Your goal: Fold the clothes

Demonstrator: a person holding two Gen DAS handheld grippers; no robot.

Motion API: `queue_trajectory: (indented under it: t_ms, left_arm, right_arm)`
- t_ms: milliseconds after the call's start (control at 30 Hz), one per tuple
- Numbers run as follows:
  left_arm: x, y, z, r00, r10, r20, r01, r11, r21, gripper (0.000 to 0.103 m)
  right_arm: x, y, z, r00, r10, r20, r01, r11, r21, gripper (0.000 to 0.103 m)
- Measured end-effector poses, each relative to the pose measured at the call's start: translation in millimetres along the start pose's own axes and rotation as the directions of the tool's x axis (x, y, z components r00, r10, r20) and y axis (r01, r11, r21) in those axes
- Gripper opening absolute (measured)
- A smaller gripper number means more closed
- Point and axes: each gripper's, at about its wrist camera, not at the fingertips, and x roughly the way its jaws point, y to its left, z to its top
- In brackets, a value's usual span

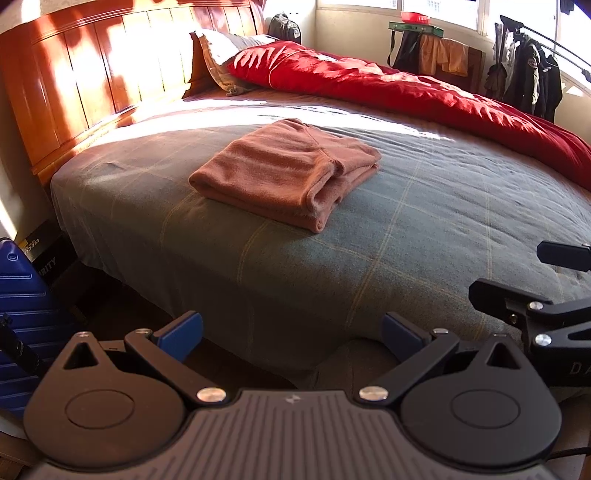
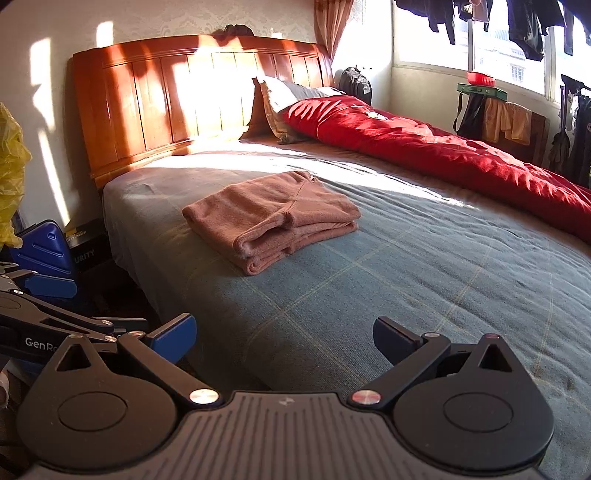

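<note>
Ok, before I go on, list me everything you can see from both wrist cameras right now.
Folded garment: one, brownish pink, lying on the bedspread, touched by neither tongs.
Bedspread: one, grey-green check, covering the bed.
Quilt: one, red, bunched along the far side of the bed.
Pillow: one, pale, against the headboard.
Headboard: one, reddish wood, at the head of the bed.
Backpack: one, dark, in the corner beside the headboard.
Suitcase: one, blue, on the floor left of the bed.
Basket: one, red, by the window.
Hanging clothes: several, dark, at the window.
Left tongs: open, empty, short of the bed edge.
Right tongs: open, empty, over the near bedspread.
</note>
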Motion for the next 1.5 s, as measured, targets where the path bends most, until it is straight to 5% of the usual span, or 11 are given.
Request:
queue_trajectory:
  t_ms: [1500]
  left_arm:
    - [-3.0,-2.5,-2.4,1.000,-0.008,0.001,0.008,1.000,0.016,0.102]
  right_arm:
    - [-3.5,3.2,-0.1,1.000,0.027,0.008,-0.027,1.000,0.001,0.103]
